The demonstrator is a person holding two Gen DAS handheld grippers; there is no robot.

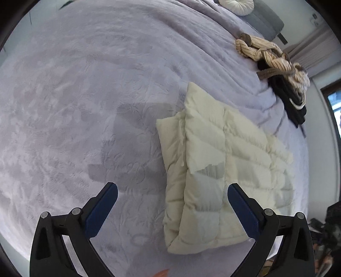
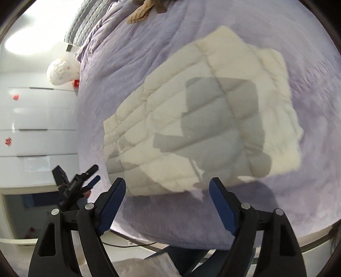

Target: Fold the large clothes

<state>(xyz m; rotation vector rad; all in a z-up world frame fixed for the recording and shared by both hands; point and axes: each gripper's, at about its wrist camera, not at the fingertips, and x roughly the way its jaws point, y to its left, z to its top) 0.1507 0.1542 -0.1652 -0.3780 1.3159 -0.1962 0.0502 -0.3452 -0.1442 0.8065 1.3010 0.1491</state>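
Room: pale wall with a drawer unit (image 2: 38, 130) on the left of the right wrist view; a window frame (image 1: 332, 106) shows at the right edge of the left wrist view.
Bed cover (image 1: 74, 95): lilac, plush, with an embossed pattern; it fills most of both views. Large bare stretch lies to the left of the garment in the left wrist view, unobstructed up to the far pillows.
Bed edge: near edge curves across the bottom of the right wrist view, with floor and a thin dark cable below it.
Folded jacket (image 1: 213, 170): cream quilted puffer, folded into a thick rectangular pack, lying flat on the cover. Lower layer juts out along the left side in the left wrist view. Corners look roughly squared; far right edge is uneven in the right wrist view (image 2: 202, 119).
Clothes heap (image 1: 277, 64): striped beige and black garments bunched at the far right bed edge, well apart from the jacket.
Round cushion (image 1: 236, 5): white, at the head of the bed.
Left gripper (image 1: 172, 191): jaws spread wide, nothing between the pads, hovering above the jacket's near left edge.
Right gripper (image 2: 167, 186): jaws apart, empty, above the jacket's near edge; the picture is motion-blurred.
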